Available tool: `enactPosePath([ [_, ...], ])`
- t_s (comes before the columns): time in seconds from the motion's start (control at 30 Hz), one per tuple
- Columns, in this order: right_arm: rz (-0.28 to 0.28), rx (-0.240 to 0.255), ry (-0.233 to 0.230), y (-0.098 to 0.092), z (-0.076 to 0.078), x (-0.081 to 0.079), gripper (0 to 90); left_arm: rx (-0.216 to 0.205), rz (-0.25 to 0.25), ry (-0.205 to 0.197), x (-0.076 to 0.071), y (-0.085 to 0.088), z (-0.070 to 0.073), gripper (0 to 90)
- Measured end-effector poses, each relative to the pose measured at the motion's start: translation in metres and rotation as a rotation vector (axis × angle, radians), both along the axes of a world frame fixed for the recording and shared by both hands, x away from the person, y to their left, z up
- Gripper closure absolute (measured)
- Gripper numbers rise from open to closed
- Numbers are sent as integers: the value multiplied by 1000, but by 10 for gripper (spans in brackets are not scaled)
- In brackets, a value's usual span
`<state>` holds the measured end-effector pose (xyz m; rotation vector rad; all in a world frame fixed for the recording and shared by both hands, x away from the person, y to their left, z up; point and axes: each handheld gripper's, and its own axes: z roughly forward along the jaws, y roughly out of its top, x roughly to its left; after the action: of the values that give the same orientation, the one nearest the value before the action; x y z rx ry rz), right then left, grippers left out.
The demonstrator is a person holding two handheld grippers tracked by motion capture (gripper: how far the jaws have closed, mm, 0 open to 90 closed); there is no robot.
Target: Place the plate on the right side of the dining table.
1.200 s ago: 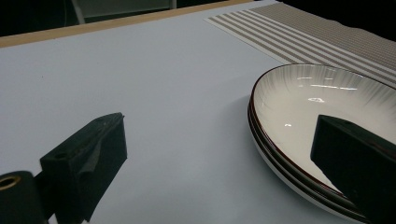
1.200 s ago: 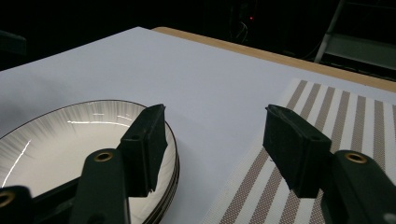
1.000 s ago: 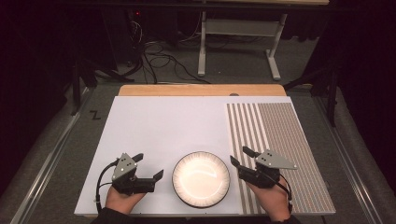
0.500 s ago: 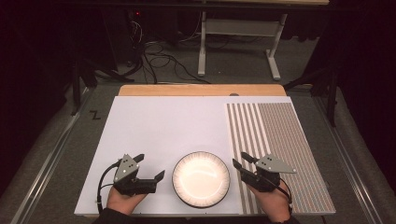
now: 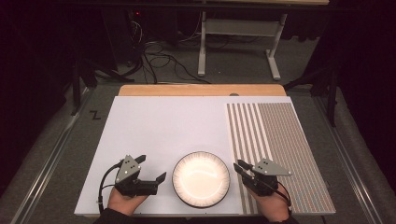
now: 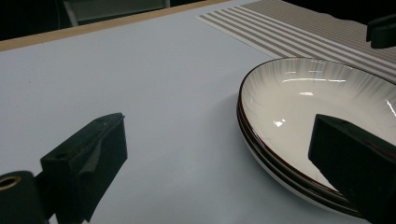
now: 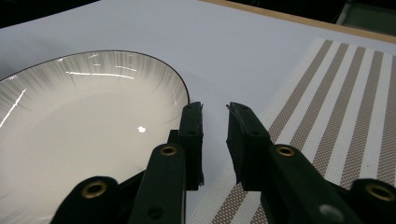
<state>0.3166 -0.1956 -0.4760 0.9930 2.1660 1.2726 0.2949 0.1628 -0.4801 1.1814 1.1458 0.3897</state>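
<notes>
A white board with a striped mat on its right side covered the table, and near its front edge sat a shallow cream plate with a dark rim, between the two grippers. It looked stiff, glossy, slippery and breakable, best pinched at the raised rim. The left gripper stood wide open and empty, its right jaw over the plate's edge; the right gripper, whose jaws had just been closing, kept a narrow gap with nothing gripped, just beside the rim.
</notes>
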Motion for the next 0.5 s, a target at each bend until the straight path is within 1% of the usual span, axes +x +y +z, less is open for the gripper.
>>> enactPosePath([
  [0.03,0,-5,17,0,-1,0,803,3,-1,0,0,0,0,51],
  [0.1,-1,-7,18,0,-2,0,812,-1,-1,1,0,-1,0,51],
  [0.17,0,-5,33,1,-3,-1,829,3,-4,4,0,-1,-1,51],
  [0.2,3,-8,31,1,-4,-1,840,3,-5,5,0,-1,-1,51],
  [0.37,24,-11,50,4,-5,-3,900,3,-6,8,0,-2,-2,52],
  [0.5,35,-17,57,6,-6,-3,900,-1,-4,10,1,-2,-2,52],
])
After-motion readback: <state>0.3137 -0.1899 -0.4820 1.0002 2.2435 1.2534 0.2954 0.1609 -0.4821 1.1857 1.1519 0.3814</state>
